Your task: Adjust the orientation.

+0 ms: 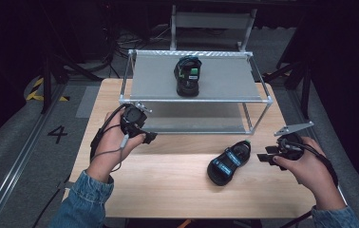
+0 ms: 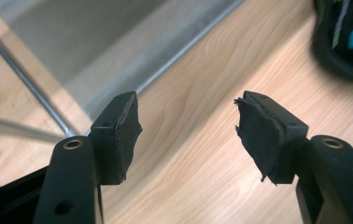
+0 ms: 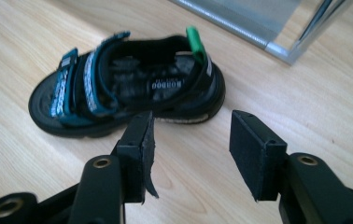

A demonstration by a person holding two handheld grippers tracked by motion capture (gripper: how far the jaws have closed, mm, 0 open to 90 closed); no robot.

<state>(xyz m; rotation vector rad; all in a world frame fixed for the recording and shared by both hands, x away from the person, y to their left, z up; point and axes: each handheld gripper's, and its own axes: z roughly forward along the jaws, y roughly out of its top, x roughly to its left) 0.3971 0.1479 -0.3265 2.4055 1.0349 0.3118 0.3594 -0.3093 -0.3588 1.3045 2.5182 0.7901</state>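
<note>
From above, we see a wooden table [image 1: 168, 190] with a metal shelf rack [image 1: 194, 97] standing at its far side. One sandal [image 1: 188, 75] sits upright on the rack's top shelf. A second sandal [image 1: 229, 162] lies on the table in front of the rack, toward the right. Our left gripper [image 1: 146, 137] hovers by the rack's front left corner, well apart from both sandals. Our right gripper [image 1: 264, 157] is just beside the second sandal, to its right, not touching it.

In the left gripper view, the left gripper [image 2: 188, 130] has its jaws spread wide with only bare table between them. The rack's lower frame [image 2: 165, 51] runs across the upper left. A dark blurred shape at the top right edge is probably the sandal on the table [image 2: 347, 42].

In the right gripper view, the right gripper [image 3: 191, 149] also stands wide, nothing between the pads. The sandal on the table [image 3: 128, 88] lies just beyond the jaw tips, its green heel tab [image 3: 194, 43] toward the rack's corner [image 3: 286, 51].
</note>
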